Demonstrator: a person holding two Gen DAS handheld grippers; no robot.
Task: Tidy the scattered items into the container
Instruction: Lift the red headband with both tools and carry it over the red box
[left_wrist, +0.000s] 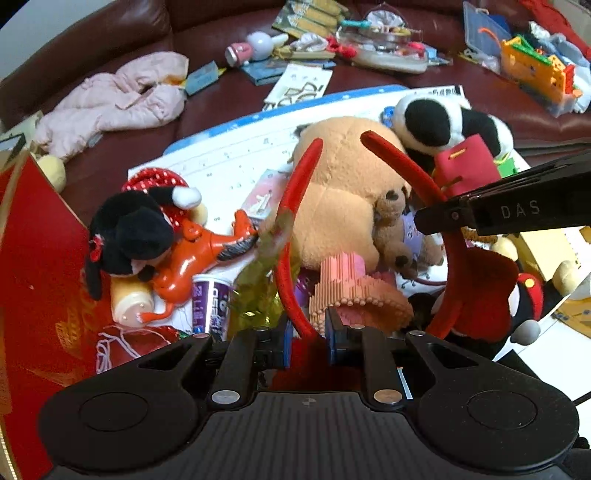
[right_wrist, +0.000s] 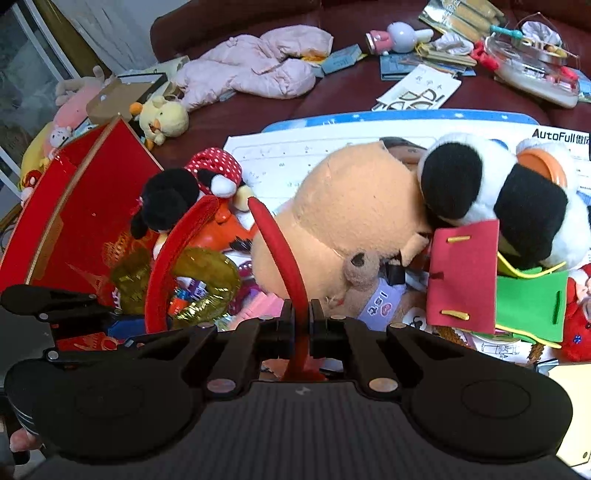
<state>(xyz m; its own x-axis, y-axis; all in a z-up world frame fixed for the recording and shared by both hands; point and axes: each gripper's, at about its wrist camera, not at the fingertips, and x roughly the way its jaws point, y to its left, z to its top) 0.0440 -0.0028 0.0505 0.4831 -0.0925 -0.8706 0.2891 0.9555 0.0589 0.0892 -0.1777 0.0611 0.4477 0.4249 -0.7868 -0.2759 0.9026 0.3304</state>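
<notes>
Headband, a red U-shaped one, is pinched at both arms: the left gripper clamps one arm, the right gripper the other, above a red box at 9 o'clock. Toys crowd the box: tan plush bear, panda, orange horse. Judged roughly midway; pink jacket and clutter at 12 o'clock remain on the sofa.
</notes>
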